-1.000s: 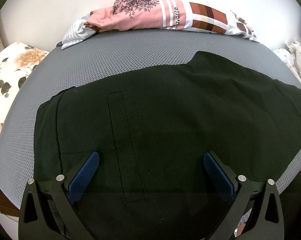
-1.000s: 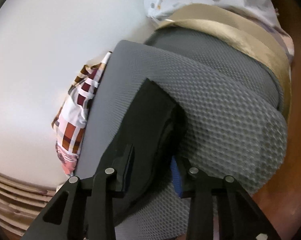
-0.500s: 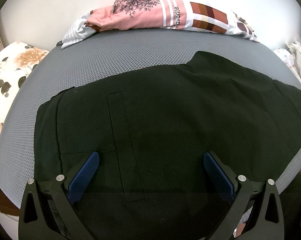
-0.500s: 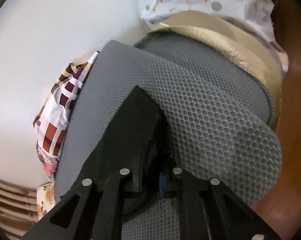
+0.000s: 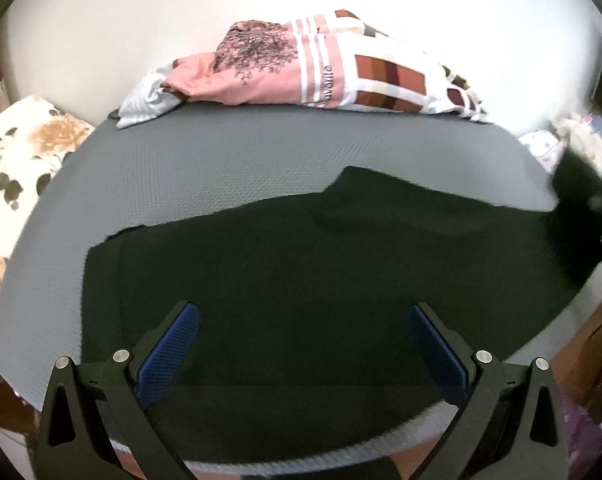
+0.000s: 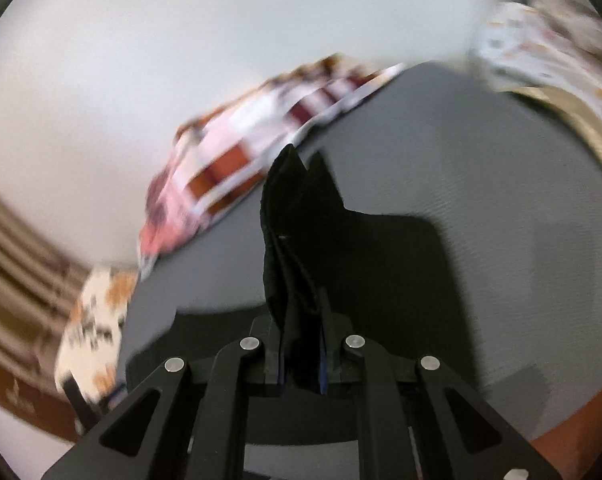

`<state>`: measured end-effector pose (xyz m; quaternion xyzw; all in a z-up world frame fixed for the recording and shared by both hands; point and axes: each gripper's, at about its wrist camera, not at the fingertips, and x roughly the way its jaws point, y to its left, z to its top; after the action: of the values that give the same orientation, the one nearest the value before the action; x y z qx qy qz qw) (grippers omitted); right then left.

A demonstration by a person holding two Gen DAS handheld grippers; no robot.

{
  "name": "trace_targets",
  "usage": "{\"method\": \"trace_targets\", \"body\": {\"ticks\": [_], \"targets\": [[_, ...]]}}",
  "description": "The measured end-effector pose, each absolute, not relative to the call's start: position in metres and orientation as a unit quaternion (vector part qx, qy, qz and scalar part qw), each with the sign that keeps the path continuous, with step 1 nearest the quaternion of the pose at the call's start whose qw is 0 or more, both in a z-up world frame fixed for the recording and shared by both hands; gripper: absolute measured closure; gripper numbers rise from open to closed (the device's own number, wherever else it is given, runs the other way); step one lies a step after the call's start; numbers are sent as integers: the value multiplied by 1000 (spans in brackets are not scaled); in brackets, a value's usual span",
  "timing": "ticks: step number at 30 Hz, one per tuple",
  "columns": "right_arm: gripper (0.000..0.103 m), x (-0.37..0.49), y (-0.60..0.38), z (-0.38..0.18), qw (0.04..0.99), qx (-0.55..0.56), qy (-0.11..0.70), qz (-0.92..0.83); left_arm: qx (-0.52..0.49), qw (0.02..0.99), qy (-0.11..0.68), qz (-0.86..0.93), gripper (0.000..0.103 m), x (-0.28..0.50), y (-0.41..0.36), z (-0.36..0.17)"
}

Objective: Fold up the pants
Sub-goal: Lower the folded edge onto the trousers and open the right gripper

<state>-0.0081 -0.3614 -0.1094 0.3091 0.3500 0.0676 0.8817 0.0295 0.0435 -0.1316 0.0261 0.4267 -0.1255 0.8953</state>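
Observation:
Black pants (image 5: 321, 272) lie spread flat on a grey mesh cushion (image 5: 221, 160). My left gripper (image 5: 303, 340) is open and hovers over the near part of the pants, its blue pads (image 5: 169, 344) wide apart. My right gripper (image 6: 301, 344) is shut on the pants' leg end (image 6: 297, 232) and holds it lifted above the cushion (image 6: 501, 200); the cloth stands up between its fingers. In the left wrist view the lifted end (image 5: 577, 200) shows raised at the far right.
A pink and white patterned garment (image 5: 309, 72) lies along the cushion's far edge against a white wall. A floral pillow (image 5: 17, 152) is at the left. Patterned white cloth (image 6: 541, 40) and a tan band (image 6: 573, 120) lie at the cushion's right.
My right gripper closed on the pants' leg end and lifted it off the cushion, swinging leftward. The left gripper drew back slightly and stayed open.

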Motion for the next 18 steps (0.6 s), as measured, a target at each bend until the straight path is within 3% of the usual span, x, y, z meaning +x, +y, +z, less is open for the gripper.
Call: {"method": "trace_targets", "body": {"ticks": [8,18], "targets": [[92,13,-234,-155,870,233,417,117,33,888,437,-140,0,24,35,-138],[91,20,-172,-163,879,147,433,137,-3,875,462,-143,0,31,42,-149]]}}
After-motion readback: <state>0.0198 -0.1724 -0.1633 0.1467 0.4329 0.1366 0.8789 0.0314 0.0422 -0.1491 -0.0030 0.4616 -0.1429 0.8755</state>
